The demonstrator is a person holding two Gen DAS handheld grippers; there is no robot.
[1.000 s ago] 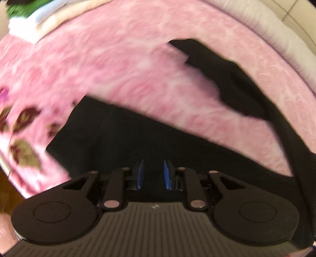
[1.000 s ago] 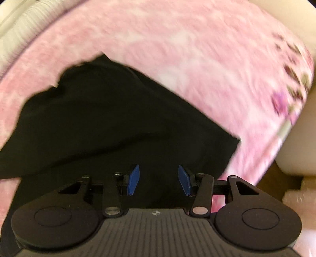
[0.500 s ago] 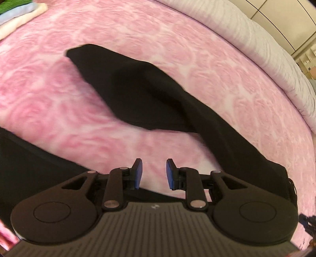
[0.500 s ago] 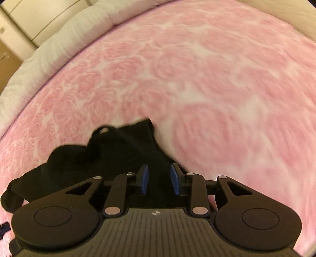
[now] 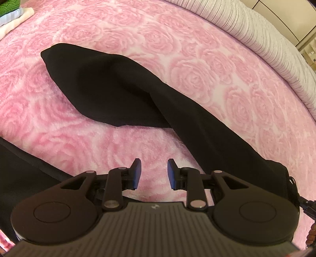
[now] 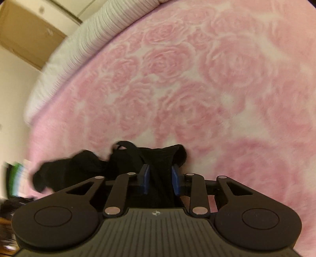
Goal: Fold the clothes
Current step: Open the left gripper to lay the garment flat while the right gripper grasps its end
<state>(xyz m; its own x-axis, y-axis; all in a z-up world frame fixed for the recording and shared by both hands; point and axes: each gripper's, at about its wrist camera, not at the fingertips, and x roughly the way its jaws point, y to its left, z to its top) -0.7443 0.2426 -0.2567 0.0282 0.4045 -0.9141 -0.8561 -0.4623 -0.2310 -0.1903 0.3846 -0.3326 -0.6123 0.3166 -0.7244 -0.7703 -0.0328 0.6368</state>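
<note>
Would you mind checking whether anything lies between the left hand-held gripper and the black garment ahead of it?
Nothing visible does. Only bare pink rose blanket separates the open left hand-held gripper from the black garment; the folded pile sits far off at the corner.

**A:** so where's everything sitting on the blanket (image 5: 197,79)?

**B:** the garment (image 5: 122,93) runs diagonally across it, one end toward the far left corner, the other trailing to the near right edge. Another part of it lies along the near left edge. The left gripper (image 5: 153,174) sits between those two parts, over bare blanket.

**A:** and the right gripper (image 6: 159,179)?

**B:** over a bunched end of the garment. Folded pile (image 5: 11,13) in the far left corner, quilt (image 5: 266,39) along the far right edge.
</note>
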